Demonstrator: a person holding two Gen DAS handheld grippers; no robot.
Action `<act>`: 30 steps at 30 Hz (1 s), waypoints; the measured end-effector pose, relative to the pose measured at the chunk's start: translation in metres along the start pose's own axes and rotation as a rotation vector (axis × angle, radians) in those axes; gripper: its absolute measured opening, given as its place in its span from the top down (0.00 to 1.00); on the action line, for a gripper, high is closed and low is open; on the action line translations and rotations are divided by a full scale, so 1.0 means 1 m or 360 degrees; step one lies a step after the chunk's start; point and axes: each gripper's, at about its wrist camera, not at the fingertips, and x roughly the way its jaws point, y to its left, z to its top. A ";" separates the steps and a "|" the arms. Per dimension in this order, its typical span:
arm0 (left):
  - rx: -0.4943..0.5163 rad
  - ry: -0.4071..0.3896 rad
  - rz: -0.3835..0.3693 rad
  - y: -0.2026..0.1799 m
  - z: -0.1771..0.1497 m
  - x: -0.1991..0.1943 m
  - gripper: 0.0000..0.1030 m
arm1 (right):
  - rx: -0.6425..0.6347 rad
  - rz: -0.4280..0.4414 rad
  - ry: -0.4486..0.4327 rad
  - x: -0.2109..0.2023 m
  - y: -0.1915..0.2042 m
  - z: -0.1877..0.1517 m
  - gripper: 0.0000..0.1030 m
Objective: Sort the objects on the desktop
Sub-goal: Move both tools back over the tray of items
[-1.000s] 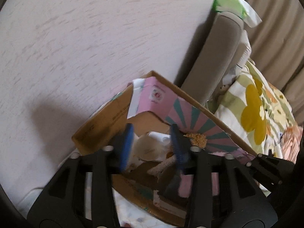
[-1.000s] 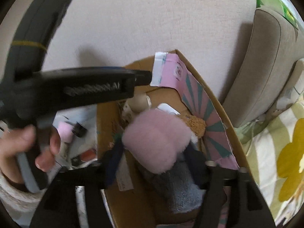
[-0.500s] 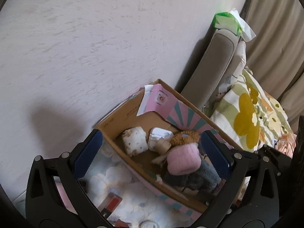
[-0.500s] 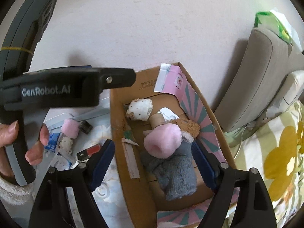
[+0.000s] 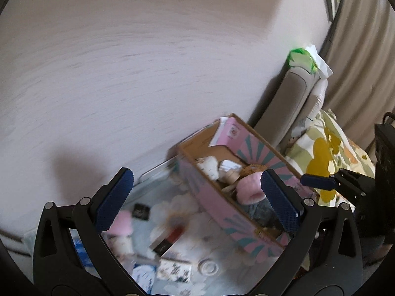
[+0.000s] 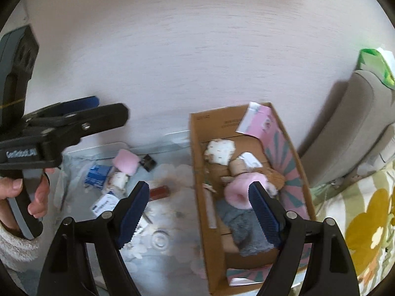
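Cardboard makes up the biggest thing here: an open box (image 6: 197, 162) standing against the wall at the right end of the desk, light and fairly stiff by the look of it, best taken by its long rim if it needs shifting. Inside it lie soft things. The grey fleece piece (image 6: 246, 231) near the front end would squash under the pads and weighs next to nothing, I'd say; a pinch anywhere on its bulk should do. The pink fluffy roll (image 6: 235, 191) rests on it, just as soft, and a small white plush (image 6: 218, 151) sits at the wall end.

Left of the box, the desk (image 6: 167, 224) has the unsorted bits on it. The pink sponge-like block (image 6: 126, 161) looks light and springy, easy to grip across its flat faces. The blue carton (image 6: 97, 174) beside it seems stiff but thin-walled, so its narrow sides are the place. The red-and-black flat case (image 5: 170, 239) looks hard and smooth, likely to slip unless caught across its short width. The small black cube (image 6: 148, 161) is the fiddliest: rigid, tiny, needing a centred pinch.

Both tools are free. The left gripper (image 5: 197, 199) hangs above the desk with its jaws spread fully and nothing in them. The right gripper (image 6: 200, 212) hovers over the box's near wall, jaws parted and empty too.
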 end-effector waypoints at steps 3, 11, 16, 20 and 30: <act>-0.0037 -0.0043 0.0052 0.014 -0.012 -0.017 0.00 | -0.0049 0.0052 -0.0006 0.002 0.012 0.002 0.23; -0.0174 -0.0166 0.0267 0.063 -0.048 -0.080 0.00 | -0.0187 0.0181 -0.0022 0.001 0.045 0.008 0.23; -0.0273 -0.0190 0.0403 0.094 -0.077 -0.110 0.00 | -0.0285 0.0229 0.0004 0.007 0.066 0.004 0.23; -0.0360 -0.0194 0.0454 0.114 -0.102 -0.123 0.00 | -0.0364 0.0265 0.0023 0.016 0.082 -0.004 0.23; -0.0371 0.0008 0.0238 0.118 -0.174 -0.069 0.01 | -0.0674 0.0343 0.0130 0.070 0.109 -0.063 0.23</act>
